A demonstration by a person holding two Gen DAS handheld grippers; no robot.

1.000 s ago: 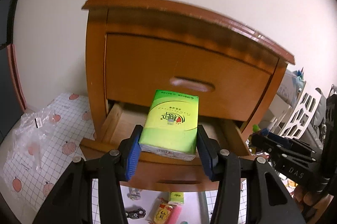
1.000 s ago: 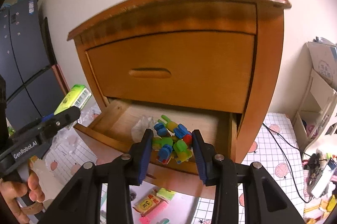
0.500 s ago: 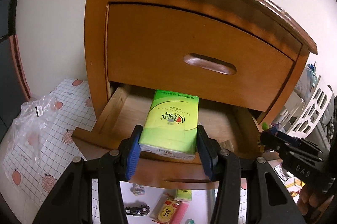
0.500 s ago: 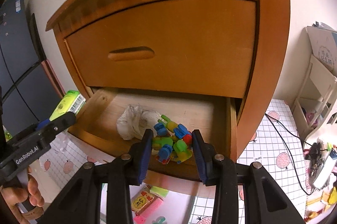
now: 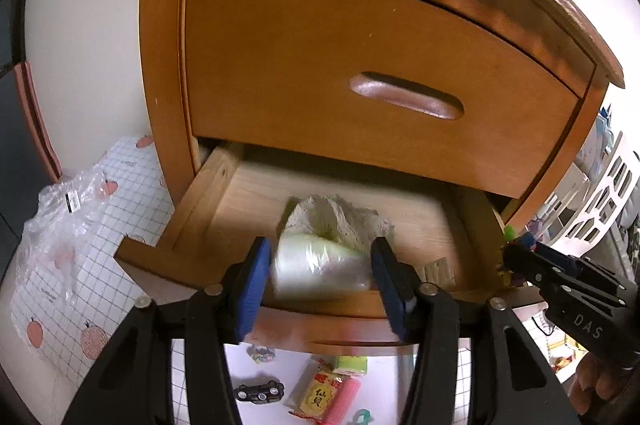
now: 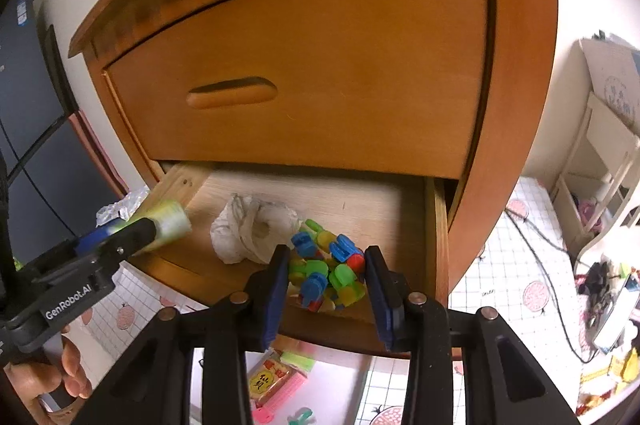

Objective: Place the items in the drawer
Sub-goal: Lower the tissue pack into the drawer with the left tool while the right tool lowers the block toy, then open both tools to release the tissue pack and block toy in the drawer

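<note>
The lower drawer (image 5: 192, 209) of a wooden nightstand stands pulled open, with a crumpled white bag (image 5: 336, 221) on its floor. My left gripper (image 5: 324, 285) is shut on a green-and-white tissue pack (image 5: 320, 265), which is blurred and turned end-on over the drawer's front. In the right wrist view that pack (image 6: 168, 223) hangs above the drawer's left front corner. My right gripper (image 6: 326, 281) is shut on a cluster of coloured plastic toy pieces (image 6: 324, 265), over the drawer's (image 6: 434, 225) right front part beside the white bag (image 6: 252, 229).
The upper drawer (image 5: 360, 73) is closed above the open one. On the checked floor mat below lie a snack packet (image 5: 320, 391) and a small black toy car (image 5: 259, 392). A clear plastic bag (image 5: 60, 209) lies left; a white shelf (image 6: 600, 153) stands right.
Both grippers moved forward and lower over the open drawer. The tissue pack has tipped between the left fingers, its green top no longer facing the camera.
</note>
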